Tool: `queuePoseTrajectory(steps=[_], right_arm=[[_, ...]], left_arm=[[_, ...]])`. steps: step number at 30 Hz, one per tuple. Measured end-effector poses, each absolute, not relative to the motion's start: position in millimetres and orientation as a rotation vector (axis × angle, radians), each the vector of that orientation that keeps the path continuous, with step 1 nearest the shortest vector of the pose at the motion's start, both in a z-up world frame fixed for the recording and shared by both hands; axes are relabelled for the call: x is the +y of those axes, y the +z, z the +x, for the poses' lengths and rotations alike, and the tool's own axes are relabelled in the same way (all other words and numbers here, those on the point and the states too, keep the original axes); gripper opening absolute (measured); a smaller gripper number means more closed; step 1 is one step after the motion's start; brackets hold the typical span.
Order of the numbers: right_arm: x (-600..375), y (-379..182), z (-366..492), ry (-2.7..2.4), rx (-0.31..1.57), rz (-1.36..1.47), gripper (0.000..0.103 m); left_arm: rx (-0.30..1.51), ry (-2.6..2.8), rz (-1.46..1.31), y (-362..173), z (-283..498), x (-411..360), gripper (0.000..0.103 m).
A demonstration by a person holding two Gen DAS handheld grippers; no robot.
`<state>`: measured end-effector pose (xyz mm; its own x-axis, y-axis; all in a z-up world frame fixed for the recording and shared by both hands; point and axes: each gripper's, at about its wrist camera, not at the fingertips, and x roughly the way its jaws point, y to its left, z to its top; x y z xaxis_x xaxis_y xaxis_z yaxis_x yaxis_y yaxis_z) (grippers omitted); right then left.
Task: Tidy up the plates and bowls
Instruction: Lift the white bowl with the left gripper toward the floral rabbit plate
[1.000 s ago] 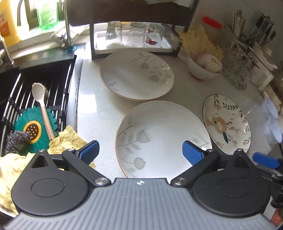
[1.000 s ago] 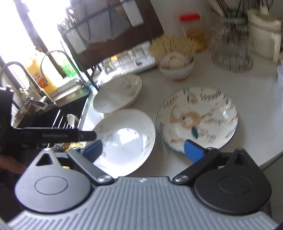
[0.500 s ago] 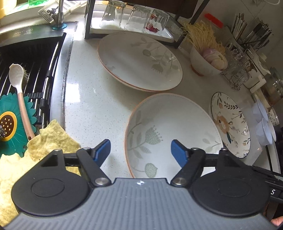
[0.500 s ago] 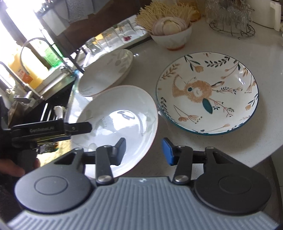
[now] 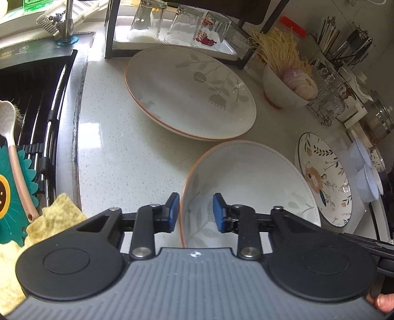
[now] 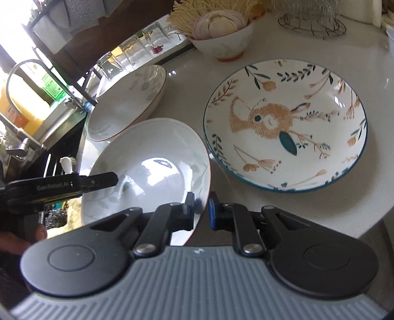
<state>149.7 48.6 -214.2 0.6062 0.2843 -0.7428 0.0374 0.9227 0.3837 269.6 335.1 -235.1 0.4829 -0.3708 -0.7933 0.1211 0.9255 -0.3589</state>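
A white deep plate with a pale leaf print and orange rim (image 5: 253,187) (image 6: 152,169) lies nearest on the counter. My left gripper (image 5: 195,213) straddles its left rim, one pad outside and one inside, with a gap still showing. My right gripper (image 6: 202,210) is shut on its right rim. A second plate of the same pattern (image 5: 189,91) (image 6: 128,98) lies behind it. A deep plate with a fox and blue rim (image 6: 285,125) (image 5: 325,179) lies to the right.
A bowl of onion and noodles (image 5: 288,86) (image 6: 221,32) stands at the back. A dark rack holds upturned glasses (image 5: 179,27). The sink with its black grate (image 5: 32,103), a brush and yellow cloths (image 5: 51,216) lie at the left. A wire basket (image 6: 312,17) stands at the back right.
Both grippers moved in onto the near leaf plate and narrowed their jaws: the right closed on its right rim, the left closed around its left rim.
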Motion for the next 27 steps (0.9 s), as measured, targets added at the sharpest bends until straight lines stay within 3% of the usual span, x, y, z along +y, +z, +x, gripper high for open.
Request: queuePoseTrajectory(steps=[12,27], right_arm=[[44,-199,156,0.168,0.936,0.401,0.015],[0,-130,167,0.234,0.884,0.382,0.014]], left_arm=[[1.086,-0.356,-0.31,-226,278,343,0.029],[1.092,-0.339,-0.39,-155,278,312,0.029]])
